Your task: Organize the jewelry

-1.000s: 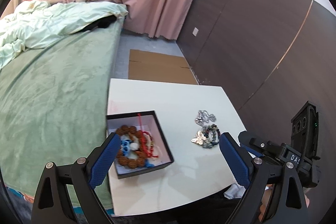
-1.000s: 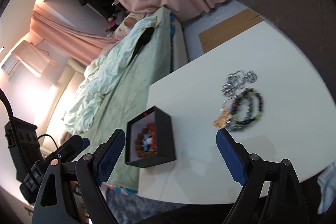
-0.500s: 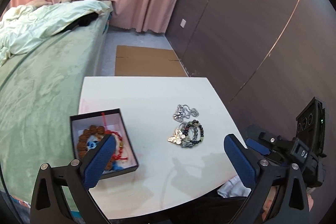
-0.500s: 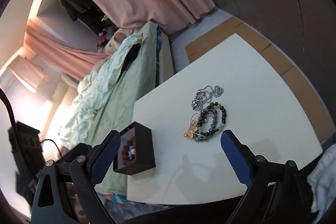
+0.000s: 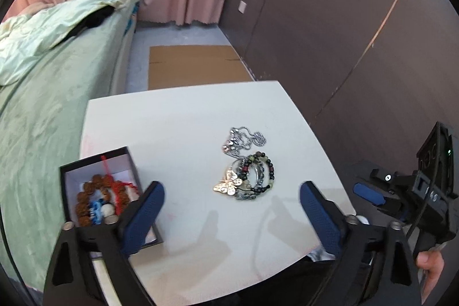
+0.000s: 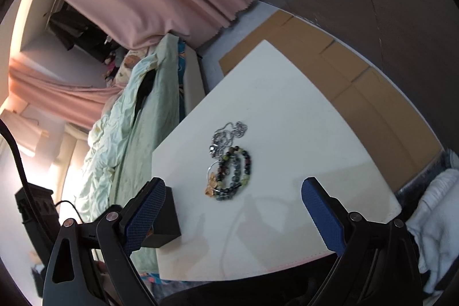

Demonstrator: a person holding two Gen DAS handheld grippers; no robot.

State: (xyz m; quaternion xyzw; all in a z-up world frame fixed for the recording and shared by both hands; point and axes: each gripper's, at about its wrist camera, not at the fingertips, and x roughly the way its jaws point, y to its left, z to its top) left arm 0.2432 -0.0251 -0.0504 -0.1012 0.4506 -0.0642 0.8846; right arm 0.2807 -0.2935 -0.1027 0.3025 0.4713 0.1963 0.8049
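Note:
A pile of jewelry [image 5: 247,168] lies in the middle of the white table [image 5: 178,119]: beaded bracelets, a gold butterfly piece [image 5: 228,183] and a silver chain [image 5: 242,138]. It also shows in the right wrist view [image 6: 231,162]. A black box [image 5: 94,191] at the table's left edge holds a brown bead bracelet with red cord. My left gripper [image 5: 232,208] is open and empty, above the table just short of the pile. My right gripper [image 6: 233,208] is open and empty, also short of the pile; its body shows in the left wrist view [image 5: 410,197].
A bed with green cover [image 5: 37,93] runs along the table's left side. Flat cardboard [image 5: 195,65] lies on the floor beyond the table. A dark wall [image 5: 344,33] stands on the right. White cloth [image 6: 436,220] lies at the table's right corner.
Both grippers have swung right and come closer, so the jewelry pile now sits centred between each pair of fingers. The box has slid to the left of both views. Both stay open.

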